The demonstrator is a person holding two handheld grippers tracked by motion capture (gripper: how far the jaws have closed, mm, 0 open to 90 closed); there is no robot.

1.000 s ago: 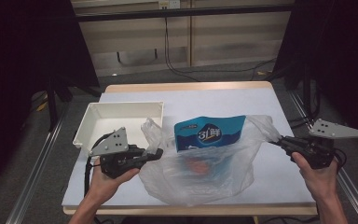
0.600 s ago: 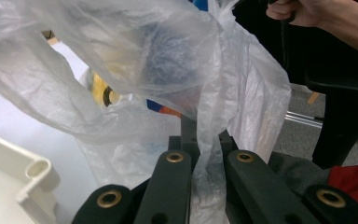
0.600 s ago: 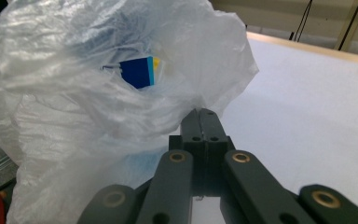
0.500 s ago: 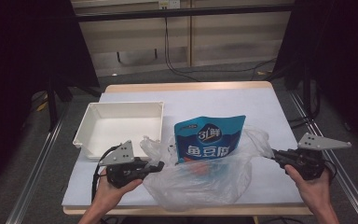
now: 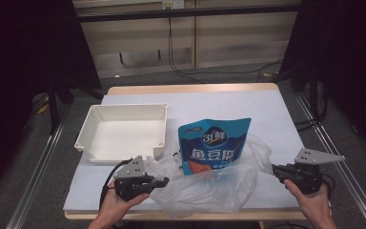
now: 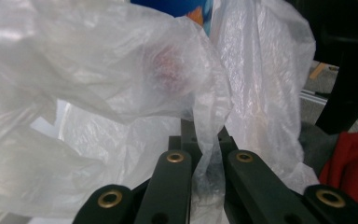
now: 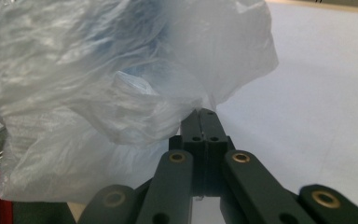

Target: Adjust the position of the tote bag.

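- Plastic bag [image 5: 205,188]: clear, thin, crumpled; lies on the near middle of the table, stretched between the two grippers, mouth upward.
- Blue pouch [image 5: 213,145]: printed snack pack, standing nearly upright with its lower part inside the bag, top half above the film.
- Left gripper [image 5: 164,180]: jaws closed on a twisted fold of the bag's edge; in the left gripper view the film [image 6: 205,154] runs down between the pads.
- Right gripper [image 5: 272,169]: jaws pressed together on the bag's opposite edge; in the right gripper view the film [image 7: 121,93] billows from the tips.
- Step in hand, as judged: settling the loaded bag on the table. Done well by keeping both edges level and evenly tensioned so the pouch does not tip out; avoid pulling apart hard, as the film looks liable to tear or slip.
- White tray [image 5: 124,131]: empty, just left of the bag, behind the left gripper.
- Table [image 5: 276,114]: pale cloth top.
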